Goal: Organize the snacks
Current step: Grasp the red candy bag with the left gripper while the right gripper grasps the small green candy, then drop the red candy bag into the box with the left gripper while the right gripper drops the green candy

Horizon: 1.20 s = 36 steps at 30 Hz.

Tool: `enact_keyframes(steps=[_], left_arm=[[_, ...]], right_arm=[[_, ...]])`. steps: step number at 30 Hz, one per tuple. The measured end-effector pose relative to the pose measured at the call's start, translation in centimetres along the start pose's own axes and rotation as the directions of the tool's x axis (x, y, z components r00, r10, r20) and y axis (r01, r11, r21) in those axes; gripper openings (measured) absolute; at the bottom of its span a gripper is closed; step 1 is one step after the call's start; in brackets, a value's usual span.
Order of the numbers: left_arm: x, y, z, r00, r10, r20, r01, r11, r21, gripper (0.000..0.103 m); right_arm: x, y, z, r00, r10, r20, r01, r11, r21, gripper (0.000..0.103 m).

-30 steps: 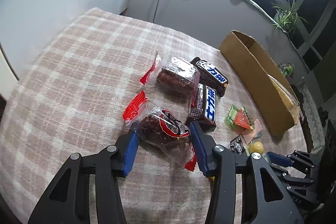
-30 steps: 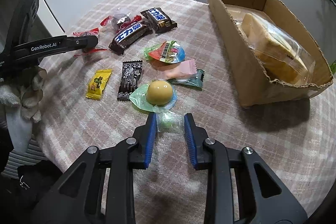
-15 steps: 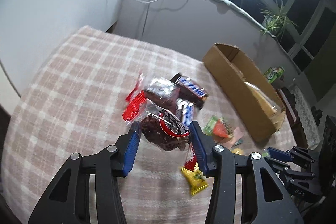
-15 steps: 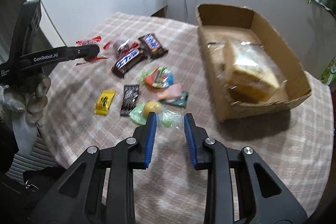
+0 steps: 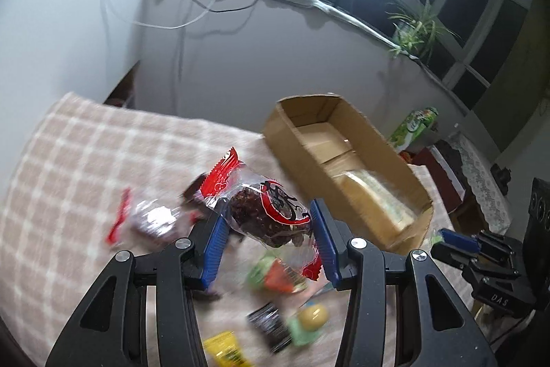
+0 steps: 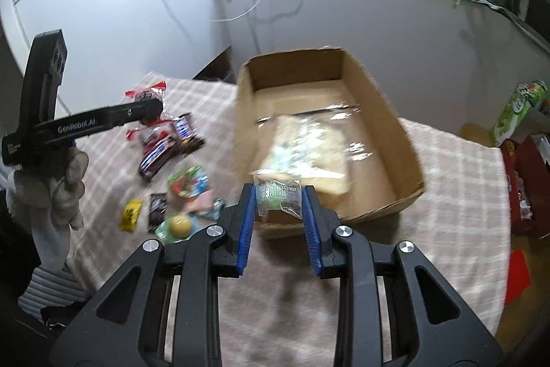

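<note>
Far half of cardboard box [image 6: 361,98] is left free; near half is taken by a wrapped cake [image 6: 309,147]. Loose snacks [image 6: 172,167] are scattered at 9 o'clock; checked surface [image 6: 453,181] at 3 o'clock is unobstructed.

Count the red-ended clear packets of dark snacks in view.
2: one held off the table in the left gripper; one lying on the checked cloth left of it. Others may be hidden.

Motion blur smears the loose wrapped snacks on the pink checked tabletop [image 5: 86,160], so their printing cannot be read. A yellow sachet [image 5: 225,349] is cut off by the bottom edge. The clear-wrapped pale block [image 6: 309,150] inside the brown cardboard box [image 6: 405,140] is blurred, its contents unclear.
</note>
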State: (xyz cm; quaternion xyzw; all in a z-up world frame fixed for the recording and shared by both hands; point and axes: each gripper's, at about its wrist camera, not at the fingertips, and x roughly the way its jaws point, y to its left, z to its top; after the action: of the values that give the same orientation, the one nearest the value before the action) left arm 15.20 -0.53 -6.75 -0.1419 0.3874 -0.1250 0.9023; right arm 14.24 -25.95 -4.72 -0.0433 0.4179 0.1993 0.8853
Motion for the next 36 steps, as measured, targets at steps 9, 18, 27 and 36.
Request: enact_keyframes(steps=[9,18,27,36], left_arm=[[3.6,-3.4,2.0,0.999,-0.034,-0.034,0.036,0.999,0.040,0.046],[6.5,-6.0,2.9,0.996,-0.044,-0.079,0.052,0.993,0.103,0.046],[7.9,-6.8,2.7,0.993,-0.034,-0.111,0.048,0.991,0.125,0.046],[8.2,-6.9,3.1,0.992,-0.028,-0.125,0.044,0.991,0.124,0.048]], right_arm=[[2.3,-4.0,1.7,0.999,-0.029,-0.020,0.030,0.998,0.049,0.028],[4.3,-6.5,2.3,0.998,-0.036,-0.045,0.040,0.996,0.080,0.028],[4.8,-6.6,2.2,0.998,-0.039,-0.054,0.044,0.996,0.080,0.029],[4.4,-6.5,2.2,0.997,-0.073,-0.039,0.076,0.994,0.079,0.051]])
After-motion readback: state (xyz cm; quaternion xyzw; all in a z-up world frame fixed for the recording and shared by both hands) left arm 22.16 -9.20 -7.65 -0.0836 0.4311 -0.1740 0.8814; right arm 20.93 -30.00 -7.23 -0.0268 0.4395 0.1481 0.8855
